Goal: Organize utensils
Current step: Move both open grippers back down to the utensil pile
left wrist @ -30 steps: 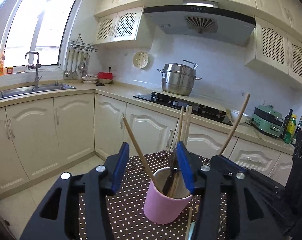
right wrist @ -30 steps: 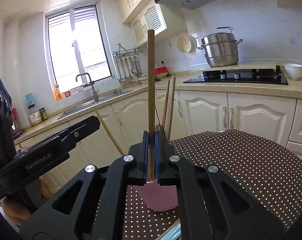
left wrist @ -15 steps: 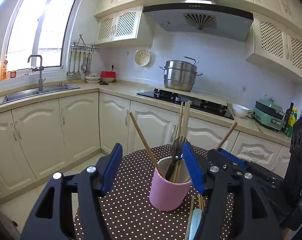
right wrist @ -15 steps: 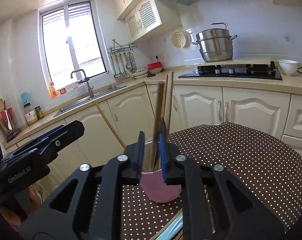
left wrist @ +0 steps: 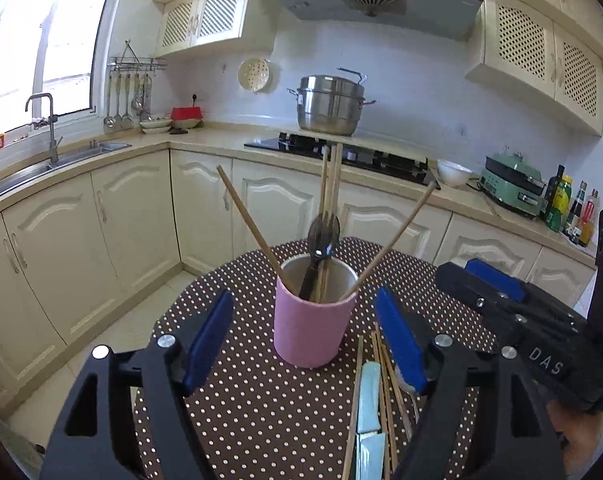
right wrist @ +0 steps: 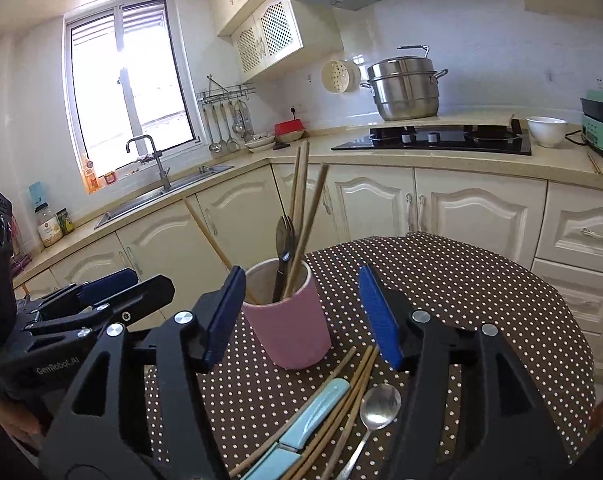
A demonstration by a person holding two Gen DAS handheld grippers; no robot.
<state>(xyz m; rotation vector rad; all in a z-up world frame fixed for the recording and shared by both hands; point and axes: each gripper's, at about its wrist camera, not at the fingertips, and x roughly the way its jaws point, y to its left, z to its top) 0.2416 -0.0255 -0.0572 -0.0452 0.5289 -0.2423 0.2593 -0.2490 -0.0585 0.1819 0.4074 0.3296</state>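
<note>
The dotted worktop (right wrist: 481, 280) carries everything that matters here. On it stands the pink cup (right wrist: 293, 320), upright, already holding several wooden chopsticks (right wrist: 301, 208) and a dark fork (right wrist: 284, 248) that lean out of its mouth. Nearer than the cup, along the worktop's near edge, lies the loose pile: more chopsticks (right wrist: 341, 412), a pale blue handled utensil (right wrist: 313, 416) and a metal spoon (right wrist: 377, 404).

The pile's long axes run from the near edge up toward the cup, slanting slightly rightward in the right wrist view. It sits just below and between the fingers of the right tool (right wrist: 301, 316), with the spoon's bowl close under its right finger. The left tool (left wrist: 307, 344) has the same pile under its right finger, off centre. By that, the right hand looks better placed for the next pick, dipping down and toward itself.

Both tools are spreading wider and pinch nothing; the cup stands between each pair of fingers, untouched.
</note>
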